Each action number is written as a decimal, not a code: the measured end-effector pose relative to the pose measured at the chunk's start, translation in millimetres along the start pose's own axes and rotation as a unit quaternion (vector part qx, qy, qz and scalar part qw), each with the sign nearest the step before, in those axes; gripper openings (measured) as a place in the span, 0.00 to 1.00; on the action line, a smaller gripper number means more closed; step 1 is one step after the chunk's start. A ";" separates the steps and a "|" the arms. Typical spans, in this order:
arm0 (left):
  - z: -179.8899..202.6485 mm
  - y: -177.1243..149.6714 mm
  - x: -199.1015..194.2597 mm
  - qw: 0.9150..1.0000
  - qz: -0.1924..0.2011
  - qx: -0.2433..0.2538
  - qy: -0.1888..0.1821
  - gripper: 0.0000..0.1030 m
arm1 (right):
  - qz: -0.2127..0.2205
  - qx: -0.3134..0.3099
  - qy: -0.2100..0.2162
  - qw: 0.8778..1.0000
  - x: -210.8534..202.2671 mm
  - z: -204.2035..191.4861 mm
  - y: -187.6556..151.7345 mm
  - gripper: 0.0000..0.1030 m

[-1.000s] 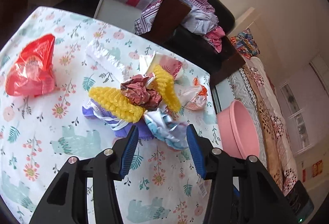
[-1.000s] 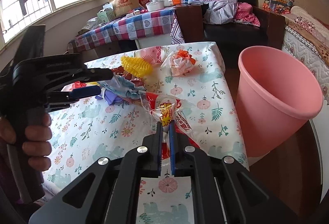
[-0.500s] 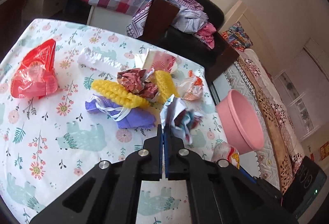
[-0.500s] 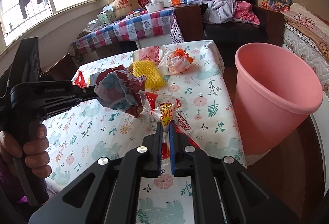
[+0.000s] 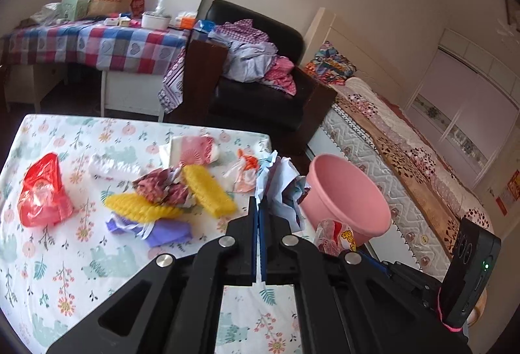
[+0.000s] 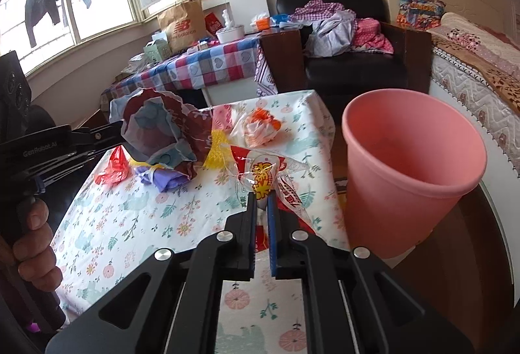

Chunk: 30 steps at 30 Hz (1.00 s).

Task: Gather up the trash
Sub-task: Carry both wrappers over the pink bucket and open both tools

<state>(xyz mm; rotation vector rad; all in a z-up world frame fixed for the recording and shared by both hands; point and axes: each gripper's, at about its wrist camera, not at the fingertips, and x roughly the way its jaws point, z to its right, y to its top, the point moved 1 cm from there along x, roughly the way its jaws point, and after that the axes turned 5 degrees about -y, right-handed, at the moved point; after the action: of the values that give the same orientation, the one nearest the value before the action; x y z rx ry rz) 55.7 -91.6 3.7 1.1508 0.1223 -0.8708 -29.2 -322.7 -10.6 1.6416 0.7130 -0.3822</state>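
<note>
My left gripper [image 5: 259, 207] is shut on a crumpled blue-and-maroon paper wad [image 5: 282, 188], lifted off the floral tablecloth [image 5: 81, 259]. From the right wrist view that wad [image 6: 159, 133] hangs at the tip of the left gripper [image 6: 122, 134], held by a hand. My right gripper [image 6: 261, 203] is shut on a clear red-and-yellow snack wrapper [image 6: 260, 172], also seen as the snack wrapper [image 5: 334, 237] in the left view. A pink bin [image 6: 409, 165] stands beside the table's right edge, the pink bin [image 5: 347, 194] just beyond both held pieces.
Still lying on the table are yellow foam nets [image 5: 208, 188], a maroon wrapper [image 5: 162, 185], a purple bag [image 5: 162, 230], a red bag [image 5: 42, 191], an orange-white bag [image 6: 260, 126] and a pink-white packet [image 5: 191, 149]. Behind are a black armchair [image 6: 357, 61], a checked table [image 5: 97, 45], a bed [image 5: 406, 165].
The left jaws closed on the blue-and-maroon wad and lifted it off the pile toward the bin. The right gripper kept its hold on the snack wrapper and rose slightly.
</note>
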 end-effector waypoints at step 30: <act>121.7 29.7 145.3 0.990 -0.070 0.075 -0.093 0.00 | 0.054 0.124 -0.123 0.983 7.1 140.3 35.4 0.06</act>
<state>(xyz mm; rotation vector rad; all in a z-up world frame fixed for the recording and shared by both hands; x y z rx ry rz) 132.6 -267.4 6.2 1.2054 -0.0176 -1.1223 18.6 -459.3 -16.1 1.8181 0.4009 -0.6036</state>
